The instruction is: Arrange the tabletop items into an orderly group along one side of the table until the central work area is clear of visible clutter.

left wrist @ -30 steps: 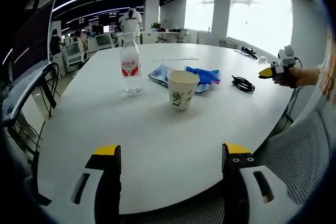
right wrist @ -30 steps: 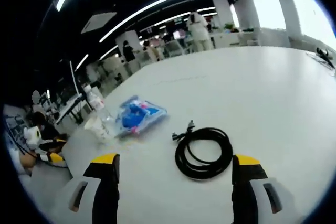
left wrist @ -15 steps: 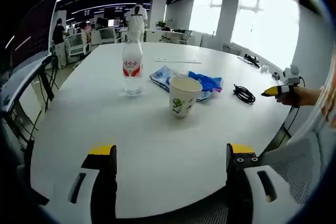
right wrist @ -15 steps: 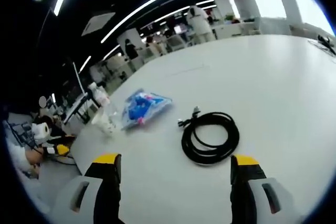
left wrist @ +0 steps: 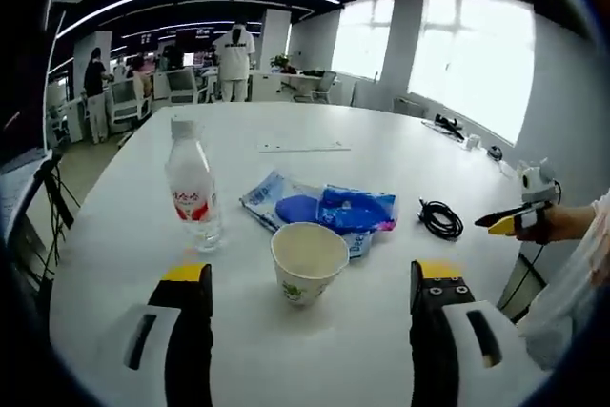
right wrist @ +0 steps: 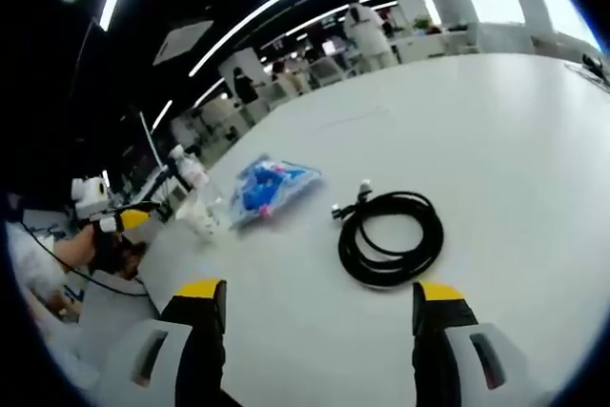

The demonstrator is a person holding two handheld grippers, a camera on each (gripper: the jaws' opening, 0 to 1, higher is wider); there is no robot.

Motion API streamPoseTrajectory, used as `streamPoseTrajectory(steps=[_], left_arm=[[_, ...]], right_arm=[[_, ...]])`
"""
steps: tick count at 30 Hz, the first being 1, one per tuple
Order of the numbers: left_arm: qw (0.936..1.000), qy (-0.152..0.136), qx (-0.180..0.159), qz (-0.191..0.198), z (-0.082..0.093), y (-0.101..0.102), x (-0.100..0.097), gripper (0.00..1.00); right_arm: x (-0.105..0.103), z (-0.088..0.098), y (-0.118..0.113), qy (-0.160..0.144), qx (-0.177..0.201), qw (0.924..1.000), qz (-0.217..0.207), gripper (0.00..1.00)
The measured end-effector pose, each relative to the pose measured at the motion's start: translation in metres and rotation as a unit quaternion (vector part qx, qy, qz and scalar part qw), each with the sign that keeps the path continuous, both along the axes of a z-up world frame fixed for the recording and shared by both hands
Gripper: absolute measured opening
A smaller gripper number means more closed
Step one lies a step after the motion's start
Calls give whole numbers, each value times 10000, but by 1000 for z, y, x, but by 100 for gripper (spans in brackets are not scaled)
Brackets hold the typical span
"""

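Observation:
In the left gripper view a paper cup (left wrist: 307,262) with a green print stands upright just ahead of my open left gripper (left wrist: 310,285). A clear water bottle (left wrist: 193,197) with a red label stands to its left. A blue plastic packet (left wrist: 322,213) lies flat behind the cup, and a coiled black cable (left wrist: 440,219) lies to the right, near my right gripper (left wrist: 510,222). In the right gripper view the cable (right wrist: 393,236) lies just ahead of my open right gripper (right wrist: 319,298). Farther off lie the packet (right wrist: 270,187), cup (right wrist: 201,220) and bottle (right wrist: 188,168), with my left gripper (right wrist: 126,222) beyond.
The white round table (left wrist: 381,154) stretches far back with a thin strip (left wrist: 304,148) and small items (left wrist: 448,123) near its far edge. Office desks, chairs and standing people (left wrist: 233,62) fill the background. A hand (right wrist: 105,250) holds the left gripper.
The left gripper has advanced over the table toward the cup, which now looks larger and closer. The right gripper has crept slightly nearer the cable. The objects themselves have not shifted.

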State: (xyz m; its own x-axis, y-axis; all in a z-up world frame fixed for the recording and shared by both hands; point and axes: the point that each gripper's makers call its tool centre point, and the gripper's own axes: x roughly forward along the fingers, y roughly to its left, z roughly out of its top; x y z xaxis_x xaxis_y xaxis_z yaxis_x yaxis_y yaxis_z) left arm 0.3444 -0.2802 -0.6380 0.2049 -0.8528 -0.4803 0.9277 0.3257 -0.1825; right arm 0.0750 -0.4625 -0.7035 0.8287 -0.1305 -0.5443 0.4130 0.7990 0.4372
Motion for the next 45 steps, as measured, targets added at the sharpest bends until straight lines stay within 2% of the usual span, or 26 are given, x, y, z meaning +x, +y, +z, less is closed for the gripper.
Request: streamPoseTrajectory(steps=[3, 6, 9, 13, 16, 19, 20, 22, 26, 28, 31, 36, 39, 42, 45], left_arm=[[10000, -67, 1, -42, 6, -17, 2, 84], [9991, -269, 227, -246, 6, -33, 6, 79], [9979, -251, 418, -436, 5, -52, 9, 74], [9968, -293, 513, -544, 5, -76, 15, 73], [9956, -248, 647, -631, -1, -93, 18, 73], [9938, 20, 740, -827, -10, -110, 11, 71], [9927, 41, 807, -891, -14, -115, 10, 70], [9882, -79, 1160, -996, -26, -118, 12, 66], [9858, 14, 1293, -1072, -35, -136, 14, 64], [9836, 64, 1467, -1049, -41, -140, 17, 62], [9763, 128, 1846, -1126, -58, -140, 20, 58], [9729, 257, 1994, -1145, -73, -147, 22, 50], [9713, 508, 2027, -1134, -80, -151, 19, 47], [9720, 492, 2014, -1107, -83, -155, 20, 48], [9692, 620, 2093, -1144, -89, -157, 17, 43]], right_arm=[[1, 2, -1, -26, 32, 10000, -25, 79], [4, 1, -3, -21, 62, 10000, -17, 78], [11, 2, -1, -35, 110, 9999, 30, 77], [22, 3, 0, -58, 145, 9998, 84, 74], [32, 4, 0, -80, 186, 9997, 135, 72], [43, 6, 1, -102, 203, 9995, 228, 71], [47, 7, 2, -122, 213, 9993, 289, 70], [53, 7, 0, -139, 243, 9990, 339, 66], [70, 12, -3, -263, 338, 9984, 368, 61], [78, 12, -3, -260, 341, 9983, 395, 60], [95, 12, -2, -266, 403, 9979, 439, 56], [123, 7, 3, -227, 627, 9968, 438, 49], [141, -1, 7, -124, 714, 9961, 506, 46], [155, -9, 5, -24, 739, 9961, 481, 41], [165, -19, 4, 68, 903, 9951, 408, 36]])
